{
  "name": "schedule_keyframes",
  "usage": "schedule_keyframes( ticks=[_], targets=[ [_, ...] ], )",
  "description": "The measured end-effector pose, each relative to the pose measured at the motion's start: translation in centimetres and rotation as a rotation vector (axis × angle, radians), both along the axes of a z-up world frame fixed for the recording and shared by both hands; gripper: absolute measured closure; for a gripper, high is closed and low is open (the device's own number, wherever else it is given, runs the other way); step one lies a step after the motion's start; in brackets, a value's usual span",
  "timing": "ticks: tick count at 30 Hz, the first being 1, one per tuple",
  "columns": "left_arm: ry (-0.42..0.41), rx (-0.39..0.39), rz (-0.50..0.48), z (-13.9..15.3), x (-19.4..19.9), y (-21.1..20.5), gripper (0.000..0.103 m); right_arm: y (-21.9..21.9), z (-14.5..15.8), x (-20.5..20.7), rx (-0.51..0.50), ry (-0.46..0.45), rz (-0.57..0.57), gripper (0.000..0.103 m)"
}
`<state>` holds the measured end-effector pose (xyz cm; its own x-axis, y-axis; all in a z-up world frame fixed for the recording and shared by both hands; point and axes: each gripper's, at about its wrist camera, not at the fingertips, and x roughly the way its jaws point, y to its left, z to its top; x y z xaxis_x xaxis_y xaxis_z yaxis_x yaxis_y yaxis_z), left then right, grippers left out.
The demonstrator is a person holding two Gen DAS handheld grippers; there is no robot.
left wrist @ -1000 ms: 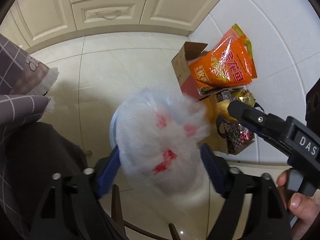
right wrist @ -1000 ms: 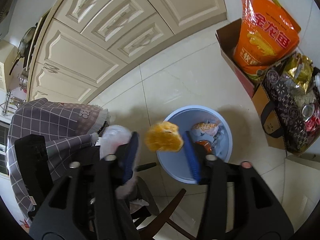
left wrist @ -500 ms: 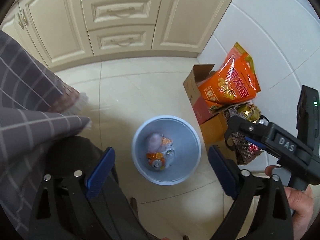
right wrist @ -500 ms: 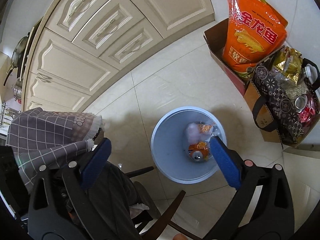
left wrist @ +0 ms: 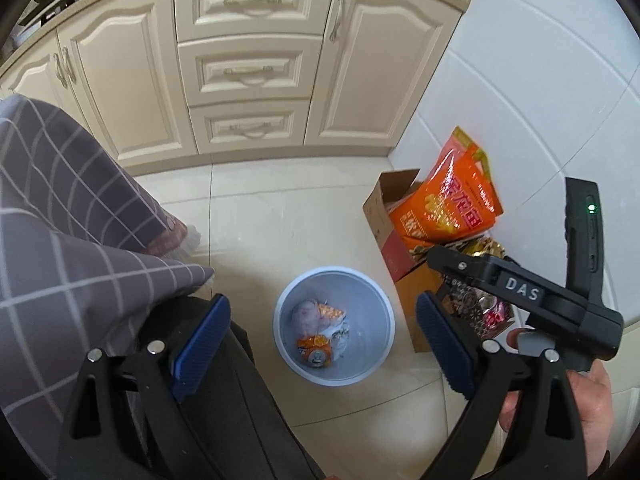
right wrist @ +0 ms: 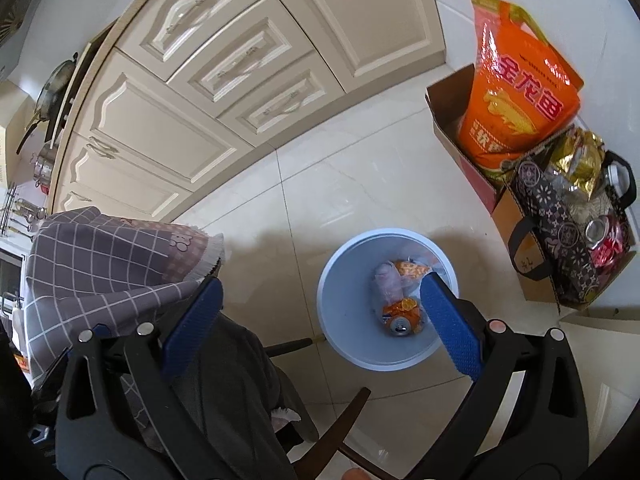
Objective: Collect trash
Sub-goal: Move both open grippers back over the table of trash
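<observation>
A light blue trash bin [left wrist: 280,334] stands on the tiled floor, also in the right wrist view [right wrist: 332,312]. It holds a crumpled white plastic bag [left wrist: 306,316], an orange wrapper [left wrist: 330,313] and an orange drink can [left wrist: 316,354]; the can also shows in the right wrist view [right wrist: 400,318]. My left gripper [left wrist: 320,344] is open and empty, high above the bin. My right gripper [right wrist: 320,320] is open and empty, above the bin's left side. The right gripper's body [left wrist: 520,292] shows at the right of the left wrist view.
A cardboard box [left wrist: 380,216] with an orange food bag [left wrist: 452,204] and a patterned black bag [right wrist: 560,240] of cans and foil packs stand right of the bin. Cream cabinets [left wrist: 248,72] line the back. A grey checked cloth [left wrist: 60,232] and a chair [right wrist: 344,412] are at left and below.
Both grippers opened and dropped their loads: the white plastic bag from the left, the orange wrapper from the right. Both now lie in the bin. Both grippers rose higher.
</observation>
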<state>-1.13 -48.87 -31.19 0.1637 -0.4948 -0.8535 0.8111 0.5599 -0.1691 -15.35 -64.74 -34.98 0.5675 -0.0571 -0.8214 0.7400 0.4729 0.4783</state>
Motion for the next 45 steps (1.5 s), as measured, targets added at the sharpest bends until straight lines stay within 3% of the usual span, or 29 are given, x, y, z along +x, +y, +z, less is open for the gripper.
schedule_keyframes(
  ticks=[12,28,32,38,45],
  targets=[
    [-0.124,-0.155,0.047,8.3,-0.3,5.6,0.011,3.6,7.7,4.1,-0.113,-0.098,0.121,0.006],
    [-0.290,-0.277,0.292,15.6,3.5,19.2,0.011,13.7,17.2,13.1,-0.238,-0.242,0.392,0.006],
    [-0.358,-0.273,0.391,16.7,5.0,24.1,0.011,17.7,19.5,15.9,-0.270,-0.287,0.498,0.006],
    [-0.382,-0.228,0.523,16.6,8.3,30.8,0.011,23.2,20.8,19.9,-0.292,-0.319,0.633,0.006],
    [-0.394,-0.116,0.628,14.8,12.4,37.5,0.011,30.1,21.0,25.1,-0.316,-0.323,0.792,0.006]
  ],
)
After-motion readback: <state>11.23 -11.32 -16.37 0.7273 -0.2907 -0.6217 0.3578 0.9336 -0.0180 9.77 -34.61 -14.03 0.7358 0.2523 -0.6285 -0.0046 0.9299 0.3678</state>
